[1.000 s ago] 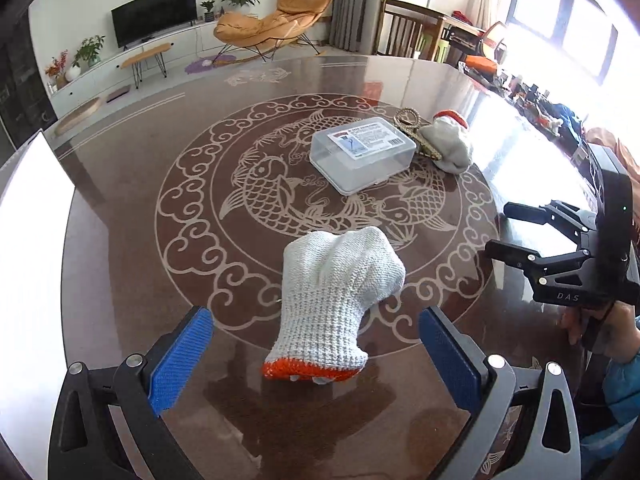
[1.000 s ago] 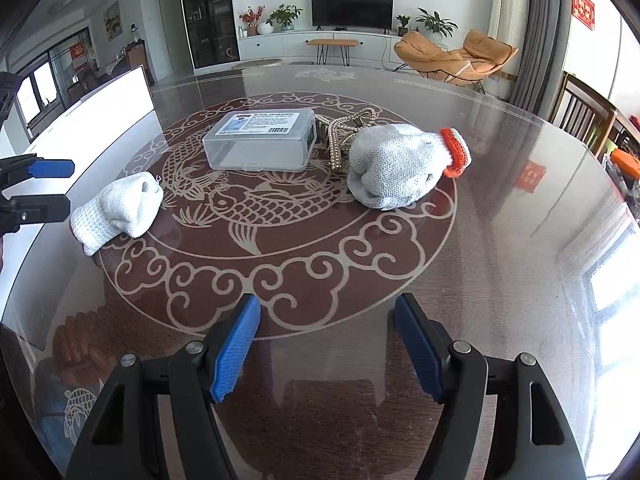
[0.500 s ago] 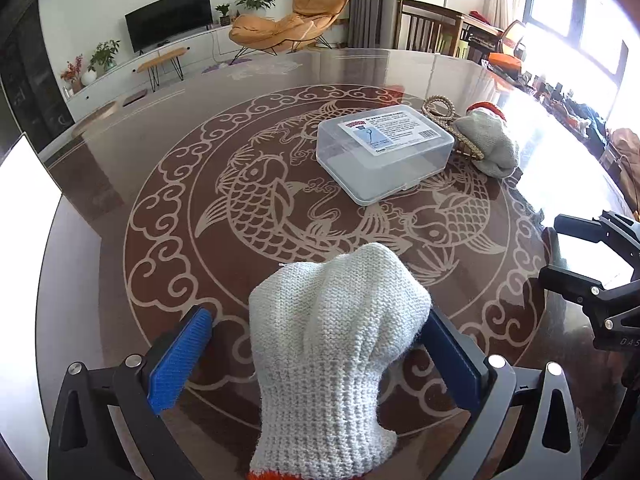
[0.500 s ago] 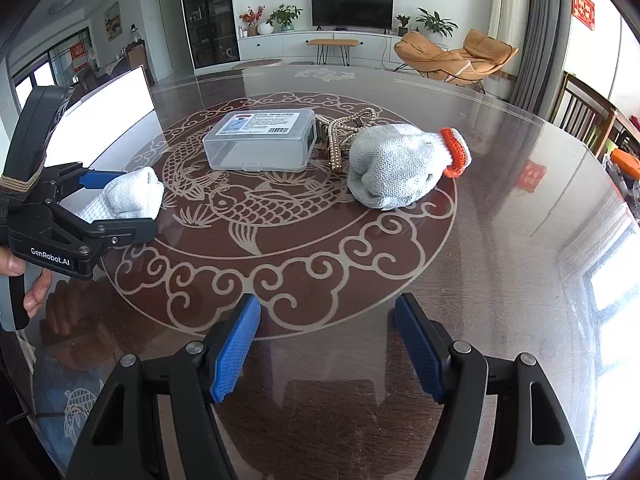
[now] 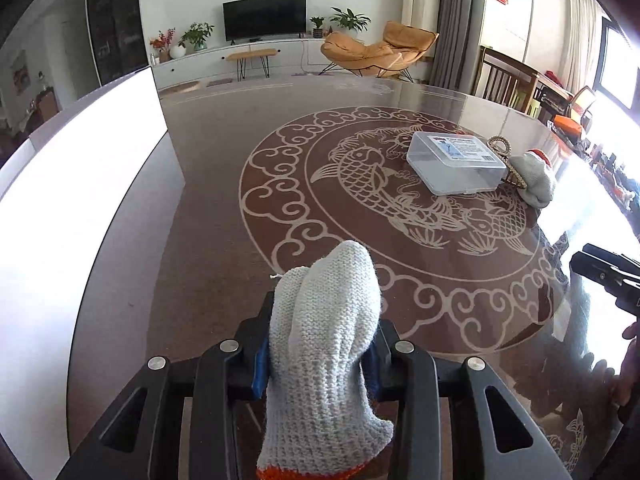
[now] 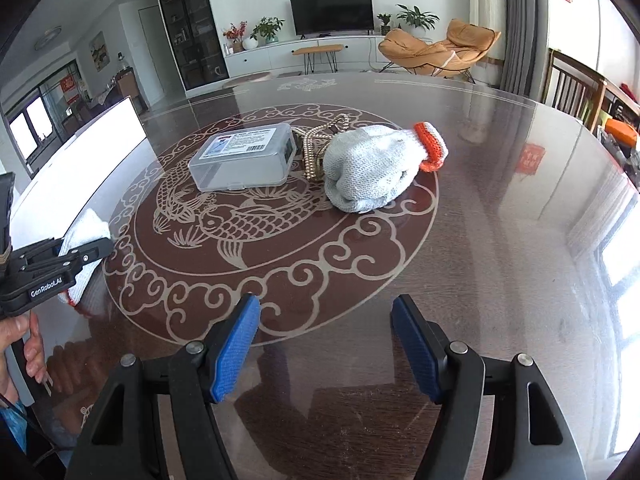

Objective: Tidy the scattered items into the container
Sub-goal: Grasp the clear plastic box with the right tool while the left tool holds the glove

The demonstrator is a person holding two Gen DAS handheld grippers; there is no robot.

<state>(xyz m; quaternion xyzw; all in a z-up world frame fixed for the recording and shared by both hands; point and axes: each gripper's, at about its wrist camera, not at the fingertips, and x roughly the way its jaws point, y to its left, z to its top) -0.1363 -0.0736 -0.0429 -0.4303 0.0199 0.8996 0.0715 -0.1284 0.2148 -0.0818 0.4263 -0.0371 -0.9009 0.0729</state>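
My left gripper [image 5: 318, 354] is shut on a white knit glove [image 5: 324, 344] with an orange cuff, held just above the table; it also shows at the left edge of the right wrist view [image 6: 82, 240]. A clear lidded plastic box [image 5: 456, 162] sits mid-table, also seen in the right wrist view [image 6: 244, 156]. A beaded chain [image 6: 320, 148] lies next to it. A second white glove [image 6: 376, 168] with an orange cuff lies right of the chain. My right gripper [image 6: 326, 344] is open and empty, over the table's near edge.
A round dark table [image 6: 500, 240] with a fish pattern bears everything. A white panel [image 5: 80, 200] stands along the left. A wooden chair [image 5: 504, 76] is at the far right edge. The right gripper shows at the right in the left wrist view [image 5: 608, 276].
My left gripper moved onto the near glove, closed on it and swung left with it. The right gripper has not moved.
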